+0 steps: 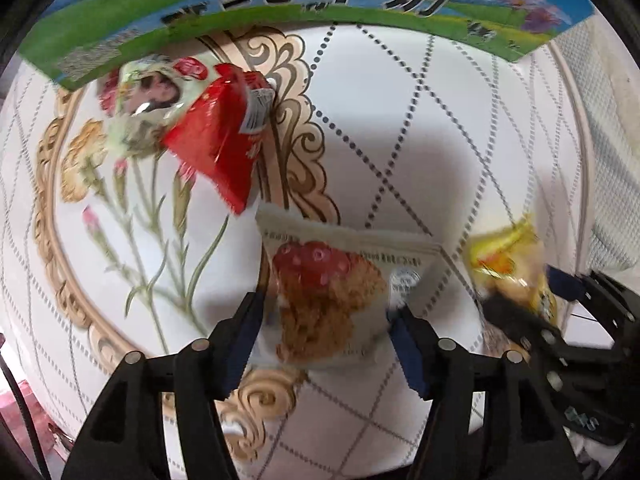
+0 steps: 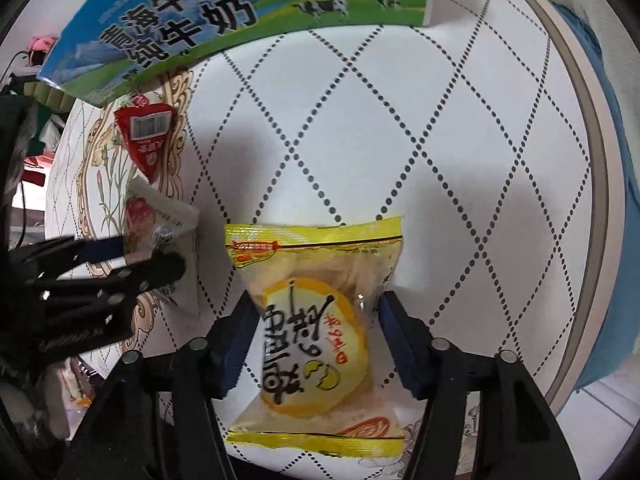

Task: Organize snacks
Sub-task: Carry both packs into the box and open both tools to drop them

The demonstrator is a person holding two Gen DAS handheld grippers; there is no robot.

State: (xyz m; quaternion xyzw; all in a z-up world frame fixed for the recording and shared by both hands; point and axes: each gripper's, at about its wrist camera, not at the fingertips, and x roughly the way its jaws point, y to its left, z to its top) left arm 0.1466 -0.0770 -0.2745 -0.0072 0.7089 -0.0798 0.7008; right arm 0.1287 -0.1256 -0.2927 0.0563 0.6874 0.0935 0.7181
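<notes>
now, left tool [image 1: 328,316]: closed on the white snack packet [image 1: 332,292]
right tool [image 2: 314,320]: closed on the yellow cake packet [image 2: 316,332]
surface [image 2: 440,140]: white, dotted diamonds

2 snack packets [image 1: 224,140] lie just before the milk carton [image 1: 280,20] on the round table [image 1: 420,120].

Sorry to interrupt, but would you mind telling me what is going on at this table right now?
A person is sorting snacks on a round patterned table with a handheld gripper in each hand. The left gripper is closed on a white cake packet, and the right gripper on a yellow cake packet. A red snack packet and a pale green one lie by a milk carton box.
</notes>
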